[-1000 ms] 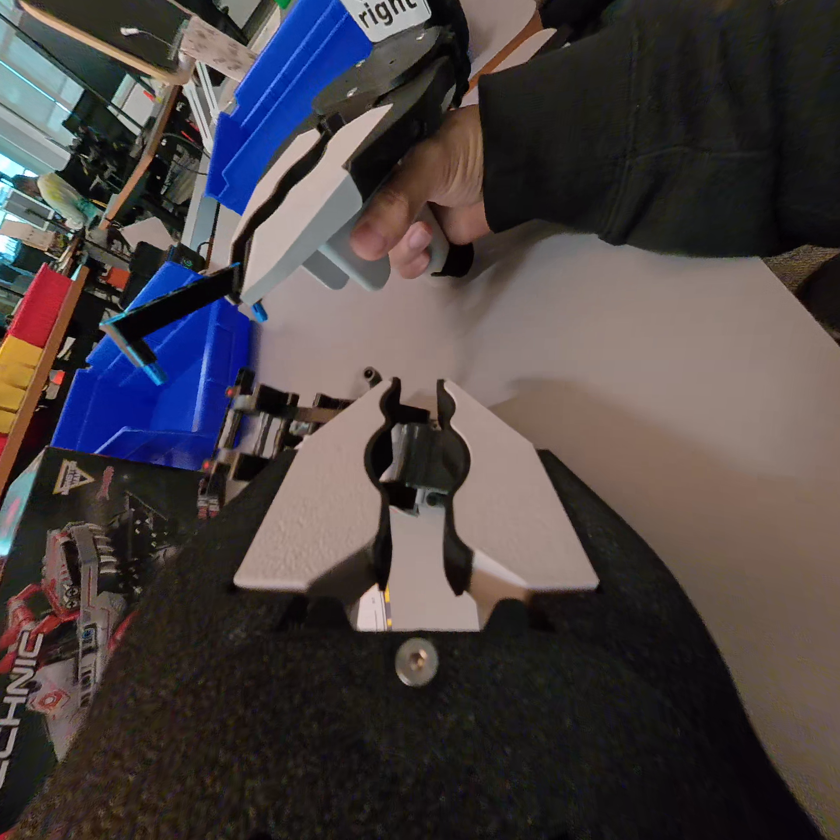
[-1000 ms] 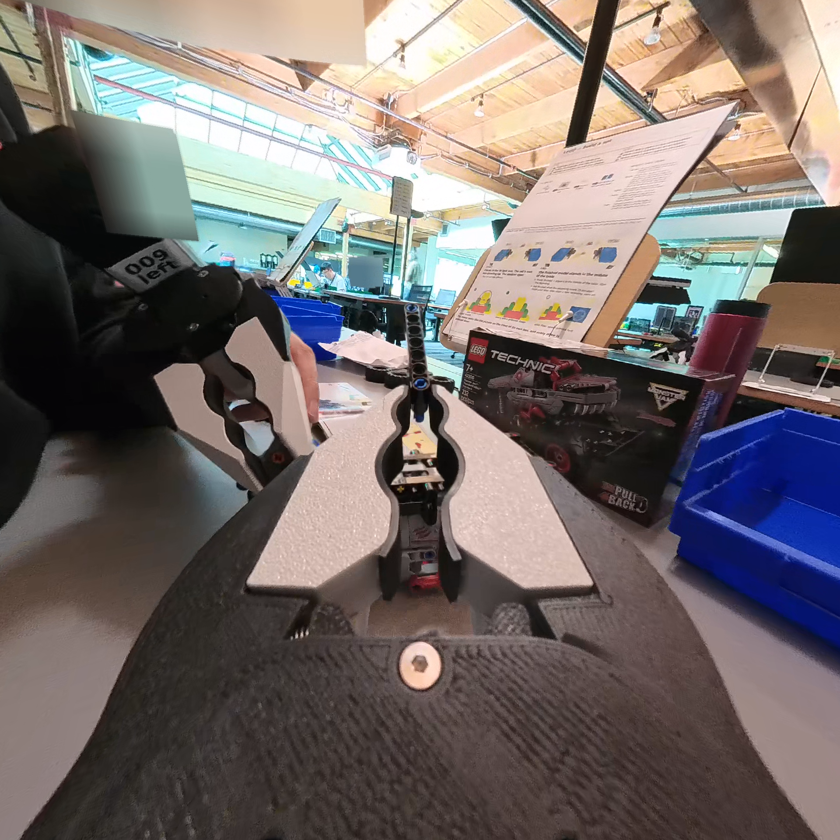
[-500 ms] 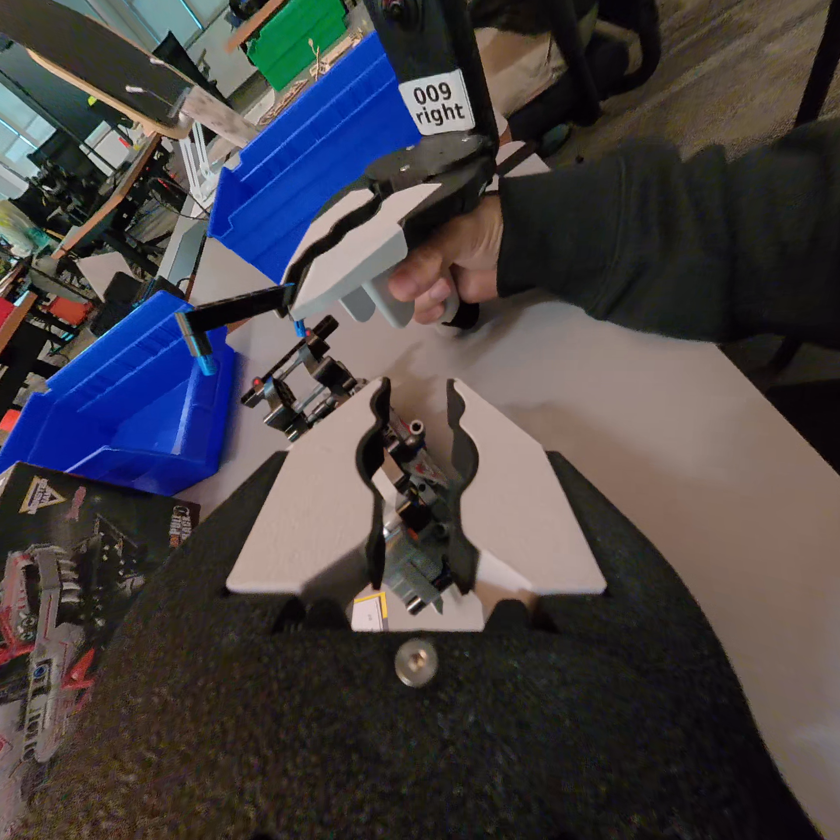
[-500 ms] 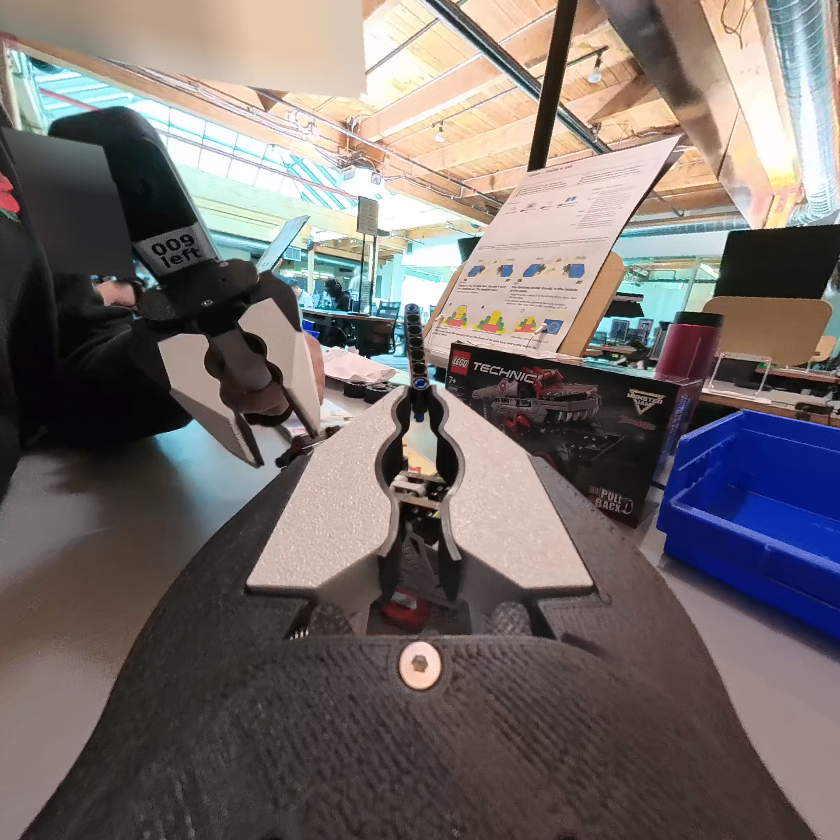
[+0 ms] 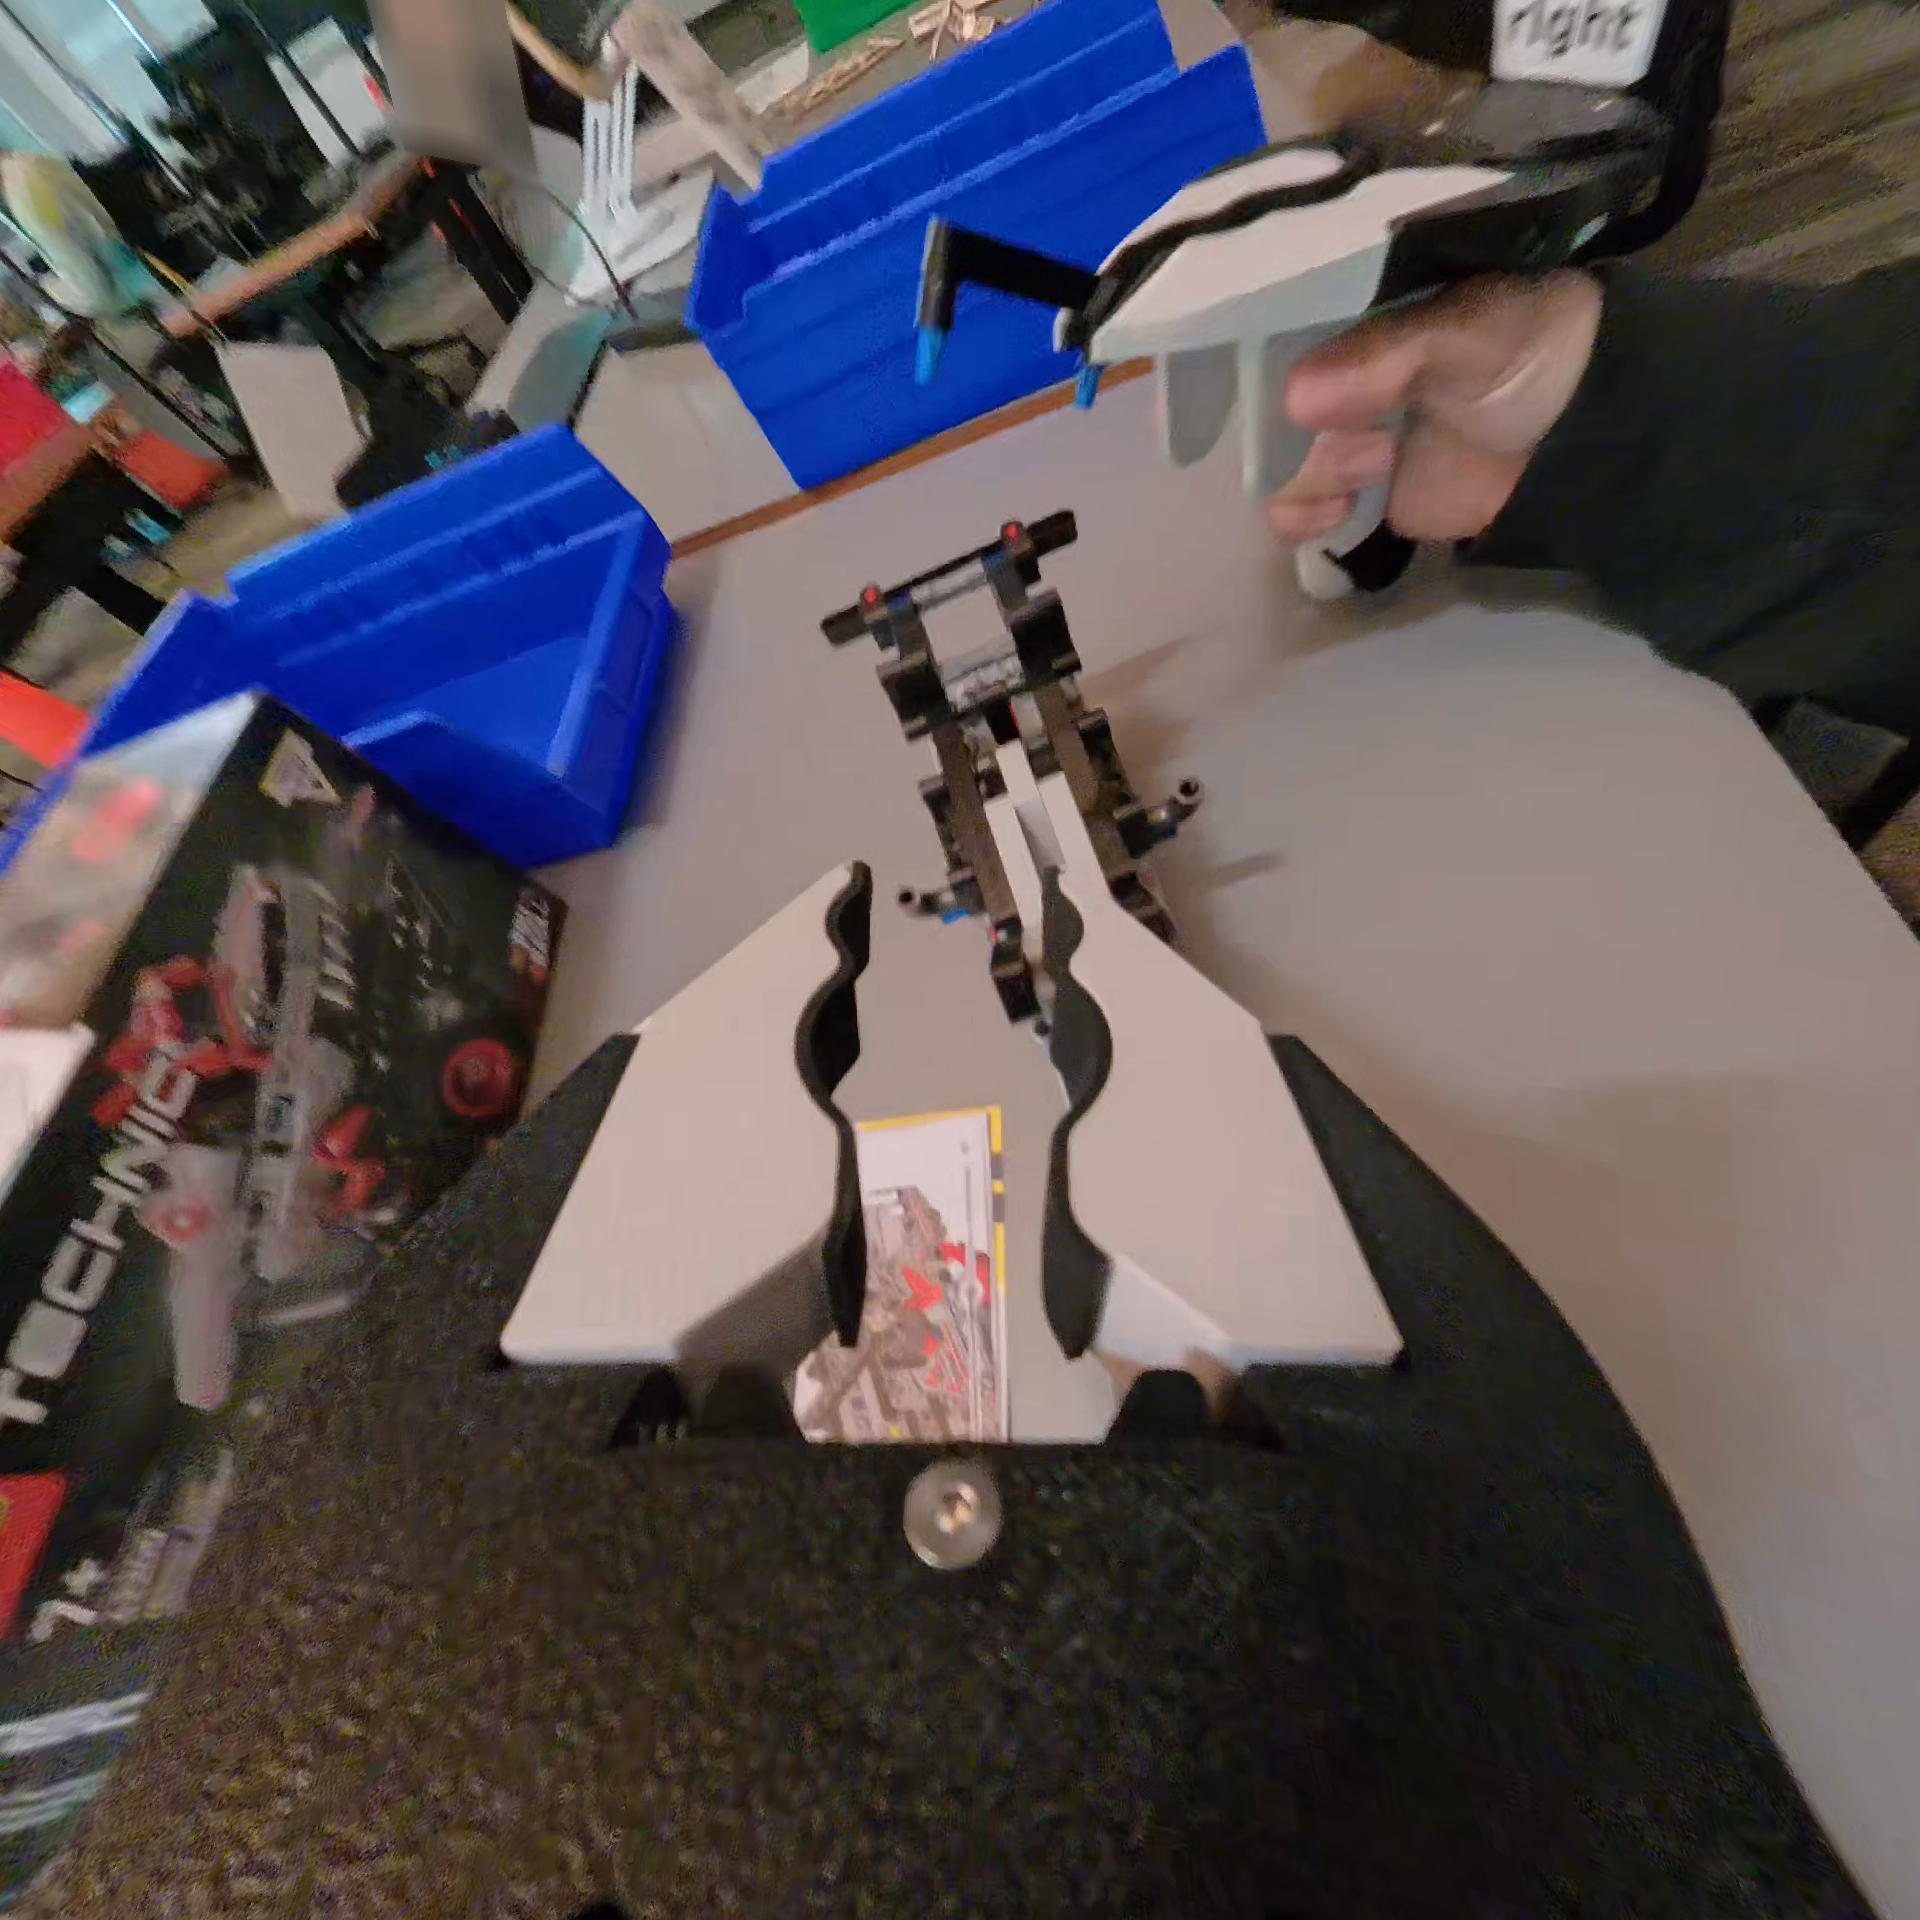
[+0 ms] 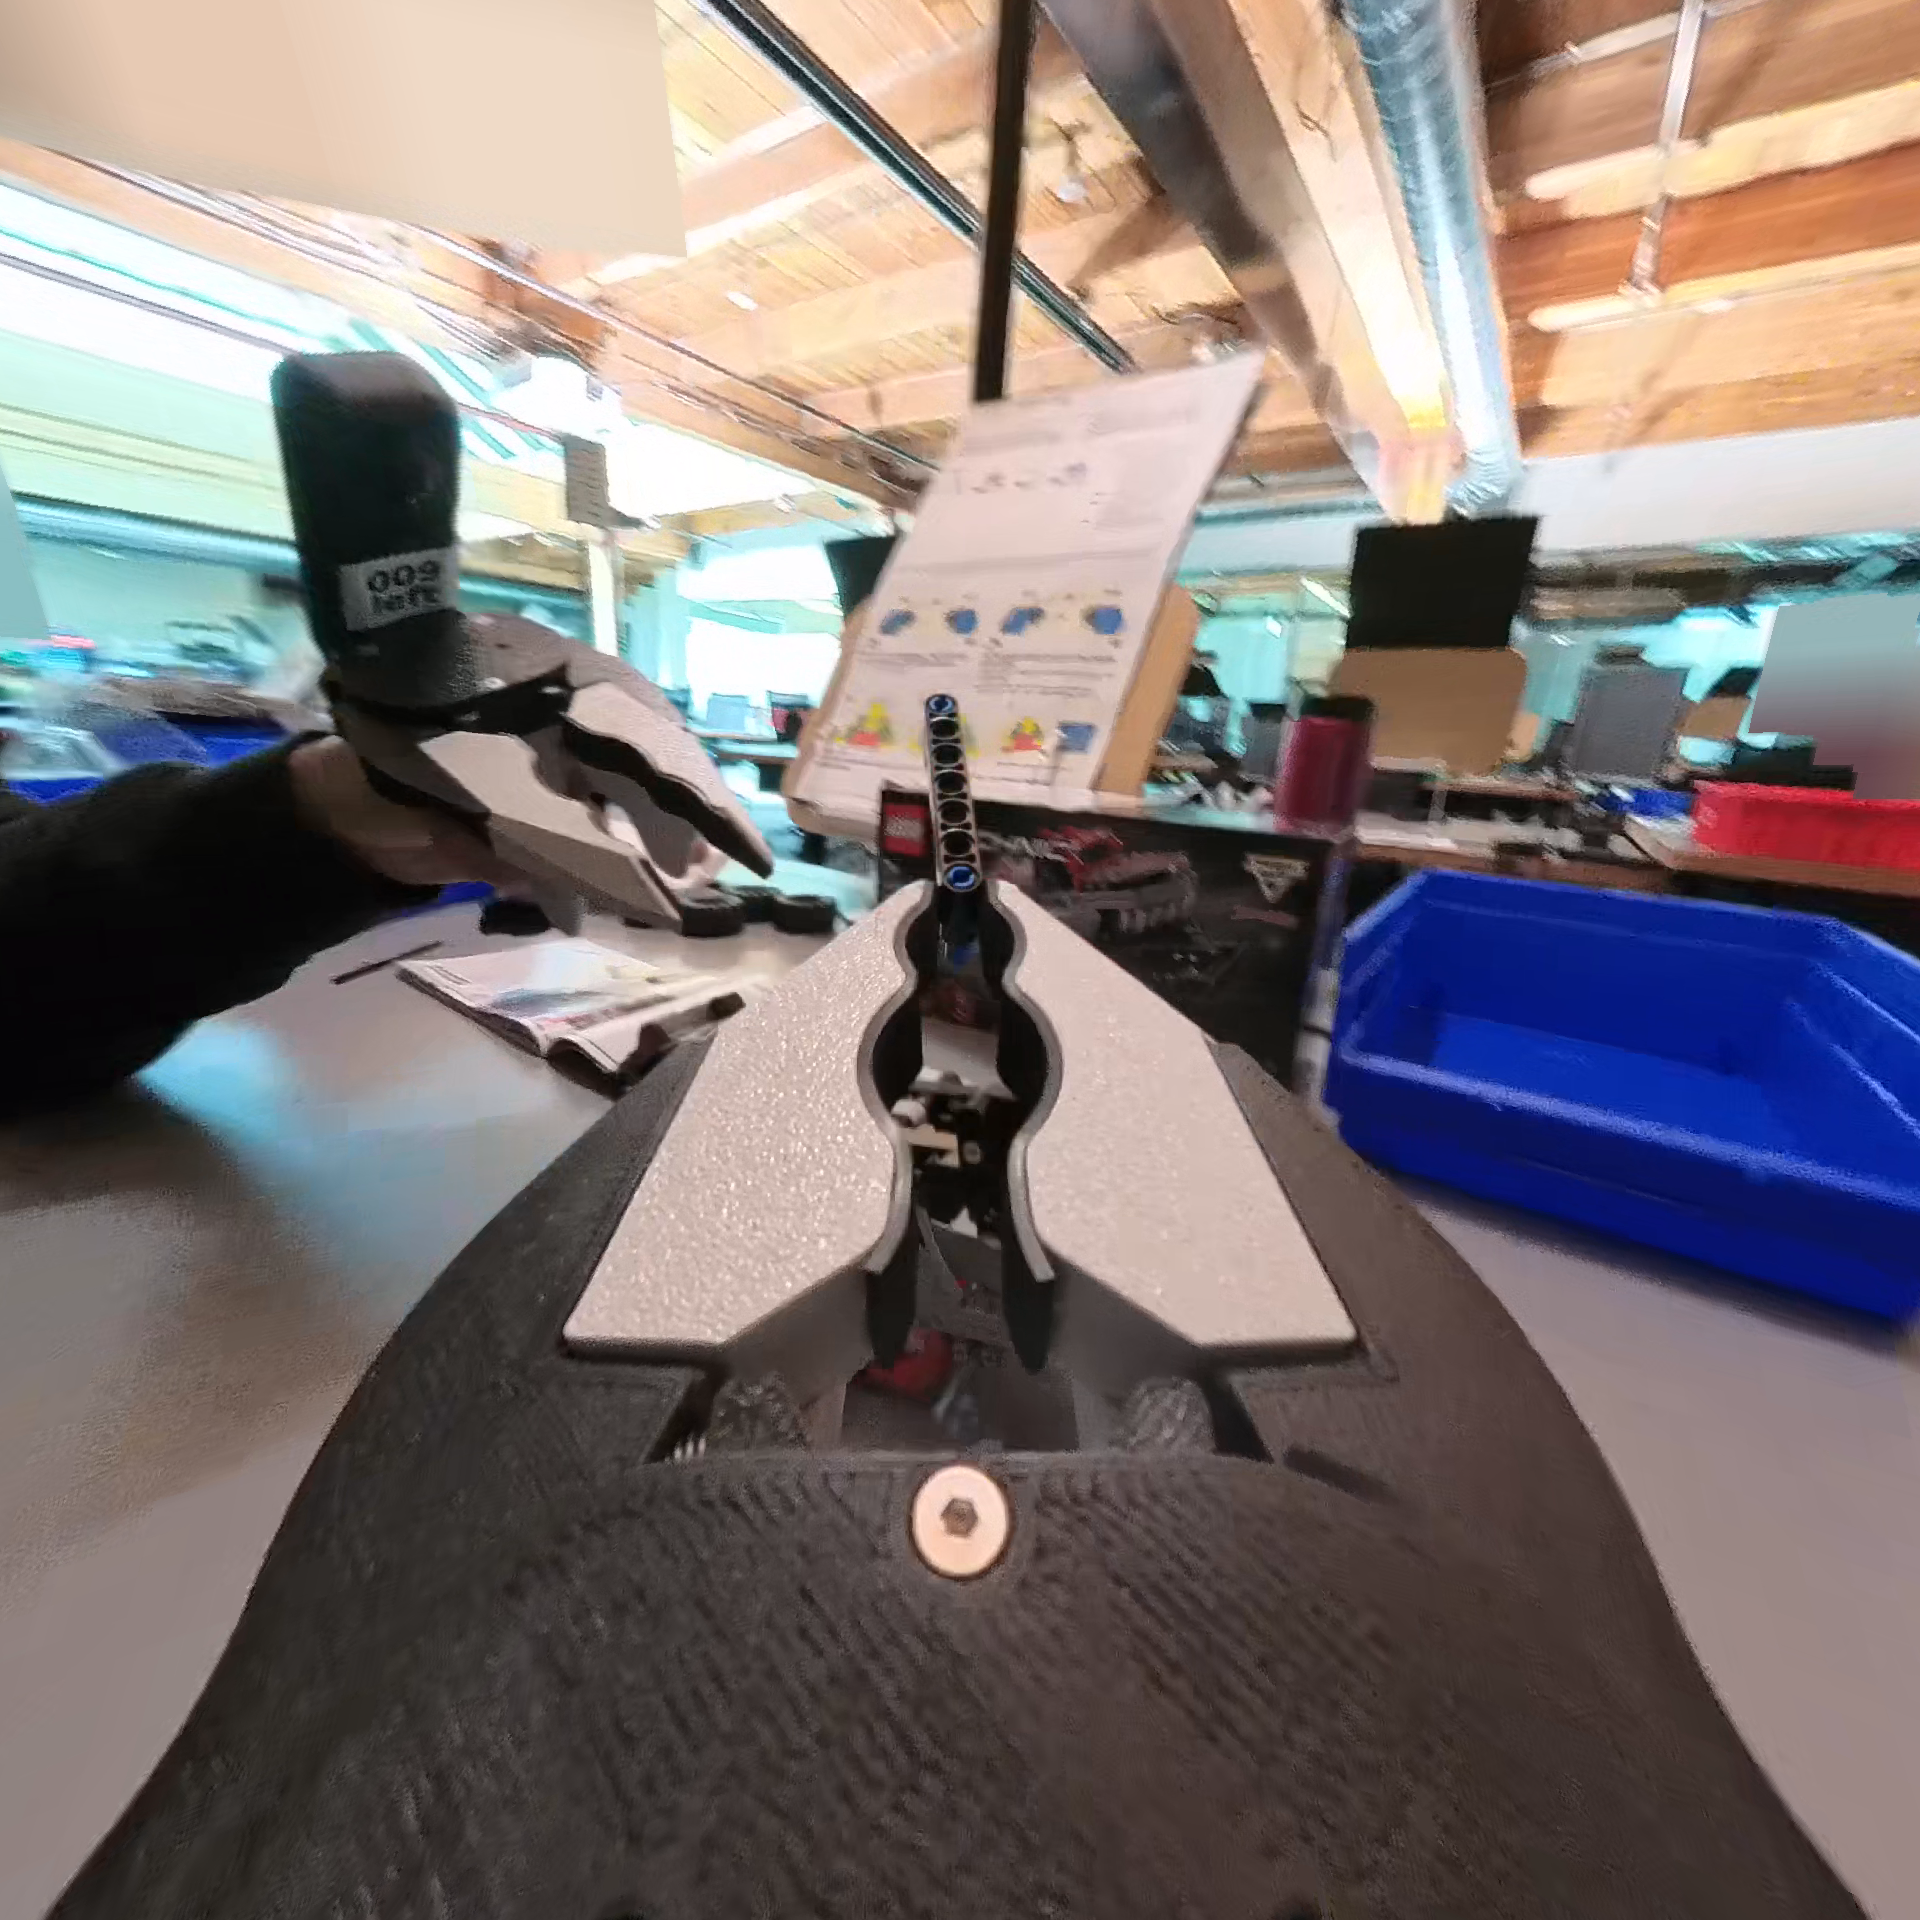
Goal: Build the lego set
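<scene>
The partly built black Lego chassis (image 5: 997,727) lies on the grey table (image 5: 1455,935), its near end just reaching between my left fingertips. My left gripper (image 5: 948,902) is open and empty, and it also shows in the right wrist view (image 6: 707,868), held above the table. My right gripper (image 6: 956,904) is shut on a black beam with blue pins (image 6: 951,790) that stands up past its tips. In the left wrist view the right gripper (image 5: 1081,312) hovers above and beyond the chassis with the beam (image 5: 997,272) pointing left.
Two blue bins (image 5: 468,644) (image 5: 935,208) stand behind and left of the chassis. The Lego box (image 5: 208,987) lies at the left and the instruction booklet (image 5: 925,1247) under my left gripper. An instruction board (image 6: 1039,623) and loose black wheels (image 6: 758,914) are farther back. About 12 cm separates my left fingertips from my right.
My left gripper has opened, let go of the chassis and drawn back; the chassis now lies flat on the table. The right gripper has moved right and up with the beam.
</scene>
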Demonstrator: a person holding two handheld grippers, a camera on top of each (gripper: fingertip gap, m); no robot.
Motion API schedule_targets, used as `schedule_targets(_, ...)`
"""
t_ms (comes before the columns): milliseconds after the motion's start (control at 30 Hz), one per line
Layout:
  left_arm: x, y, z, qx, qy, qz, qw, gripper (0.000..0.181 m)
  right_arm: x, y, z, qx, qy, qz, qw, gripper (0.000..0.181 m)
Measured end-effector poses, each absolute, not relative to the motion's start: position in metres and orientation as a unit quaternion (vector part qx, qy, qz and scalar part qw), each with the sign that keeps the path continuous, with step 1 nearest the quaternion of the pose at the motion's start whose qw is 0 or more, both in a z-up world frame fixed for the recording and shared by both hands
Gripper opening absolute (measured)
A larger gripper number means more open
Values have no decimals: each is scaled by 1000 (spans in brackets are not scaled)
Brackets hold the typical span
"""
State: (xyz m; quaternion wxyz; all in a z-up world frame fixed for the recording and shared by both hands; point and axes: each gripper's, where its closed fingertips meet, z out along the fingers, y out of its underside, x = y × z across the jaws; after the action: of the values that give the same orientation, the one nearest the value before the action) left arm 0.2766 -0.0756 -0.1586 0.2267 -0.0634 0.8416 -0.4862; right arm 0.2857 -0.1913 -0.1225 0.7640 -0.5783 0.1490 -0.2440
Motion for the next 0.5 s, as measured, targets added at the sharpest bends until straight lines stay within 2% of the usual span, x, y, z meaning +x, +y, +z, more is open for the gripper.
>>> schedule_targets(200, 278, -62, -195, -124, 863, -466, 150, 36, 273, -194, -137, -636, 252, -262, 680, 5)
schedule_targets(300, 276, -71, -194, -150, 848, -494, 118, 35, 272, -179, -149, -684, 266, -251, 631, 5)
schedule_targets(500, 261, -83, -196, -149, 852, -493, 92, 37, 277, -164, -155, -706, 289, -220, 608, 6)
